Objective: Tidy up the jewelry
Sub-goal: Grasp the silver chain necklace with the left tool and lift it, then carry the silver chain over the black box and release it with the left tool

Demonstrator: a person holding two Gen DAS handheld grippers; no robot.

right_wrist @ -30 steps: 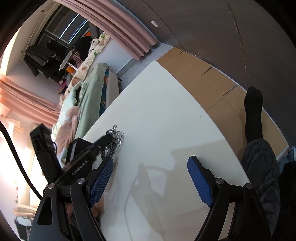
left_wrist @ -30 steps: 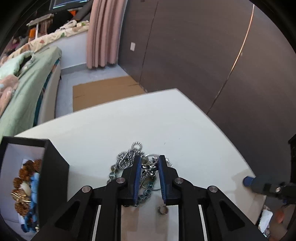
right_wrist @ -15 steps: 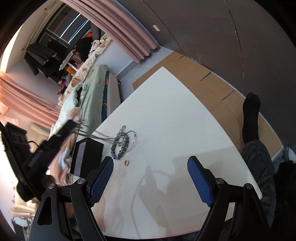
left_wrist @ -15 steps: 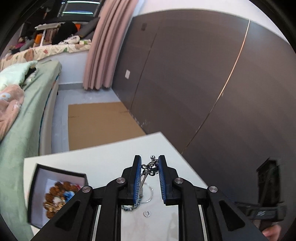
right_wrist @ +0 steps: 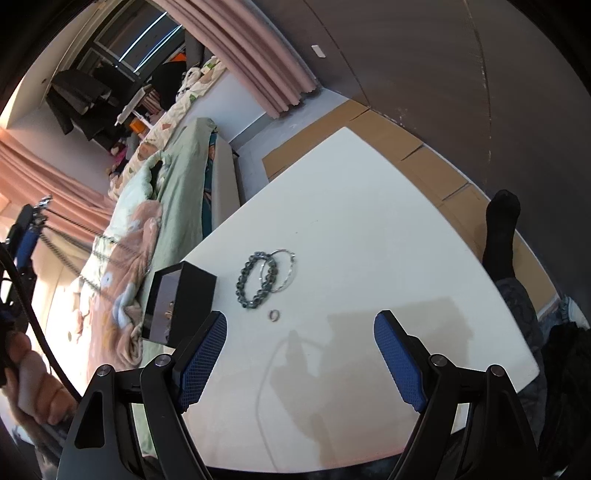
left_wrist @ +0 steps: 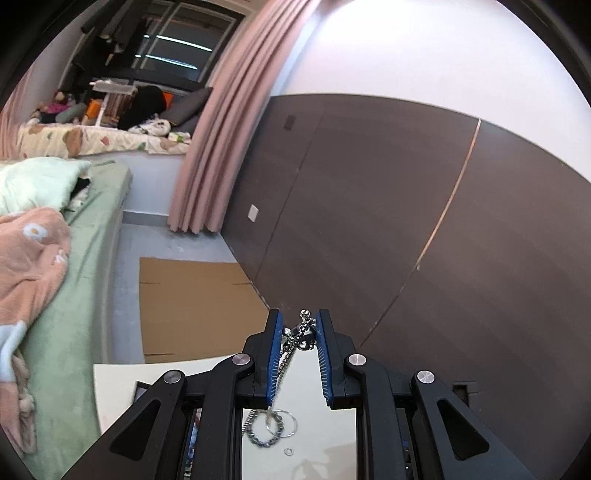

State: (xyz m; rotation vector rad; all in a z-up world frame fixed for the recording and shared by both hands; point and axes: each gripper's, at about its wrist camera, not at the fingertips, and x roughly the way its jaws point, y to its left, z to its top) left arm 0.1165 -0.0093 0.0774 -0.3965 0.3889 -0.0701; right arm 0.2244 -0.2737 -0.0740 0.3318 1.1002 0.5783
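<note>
The left tongs (left_wrist: 298, 332) pinch a silver chain (left_wrist: 300, 329) aloft while the right tongs (right_wrist: 301, 360) gape empty; beaded bracelet (right_wrist: 255, 278), hoop (right_wrist: 282, 271) and ring (right_wrist: 273, 314) await mid-counter (right_wrist: 369, 221) beside the black box (right_wrist: 181, 295).

We get daylight from the window (left_wrist: 177, 33) far left; room's bright. Soft gripper shadows fall on the white surface (right_wrist: 369, 229) near the cam. Strong fisheye bend w/ black corners. Left edge of the right-wrist view glares warm, and the chain (right_wrist: 74, 225) there is motion-blurred.
</note>
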